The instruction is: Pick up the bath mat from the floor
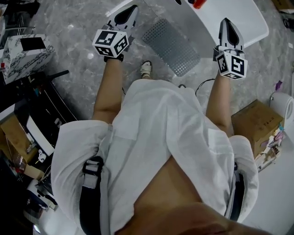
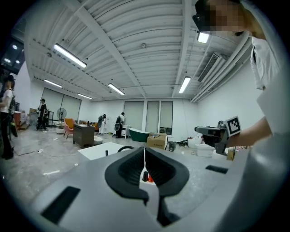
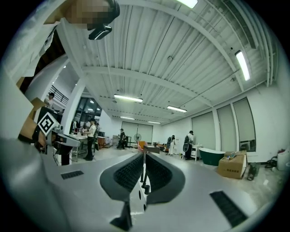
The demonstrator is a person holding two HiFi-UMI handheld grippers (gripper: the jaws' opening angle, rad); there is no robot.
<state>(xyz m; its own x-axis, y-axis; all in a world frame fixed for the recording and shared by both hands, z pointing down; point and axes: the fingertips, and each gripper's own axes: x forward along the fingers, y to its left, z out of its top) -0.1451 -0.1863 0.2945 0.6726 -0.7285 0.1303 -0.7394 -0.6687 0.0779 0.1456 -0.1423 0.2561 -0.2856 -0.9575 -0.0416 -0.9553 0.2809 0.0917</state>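
White shirt cloth fills the nearest part of the head view, and two bare forearms reach forward from under it. The left gripper (image 1: 128, 13) and the right gripper (image 1: 227, 25) are held out level, well above the floor (image 1: 78, 73), aimed across the room rather than down. Both pairs of fingers (image 2: 129, 168) are pressed together with nothing between them.

Beyond the person's shoe (image 1: 146, 69) lies the bath mat (image 1: 172, 46), a grey dimpled rectangle. It is flat on the floor at a slant, between the two grippers as seen from above and just beside the rim of a white tub (image 1: 239, 18).

The reach looks hardly begun. To do it well, I'd tip one gripper steeply down and spread its fingers. Then I'd come at the mat's near edge and slide one finger under it, so the pinch catches the mat instead of skating over it.
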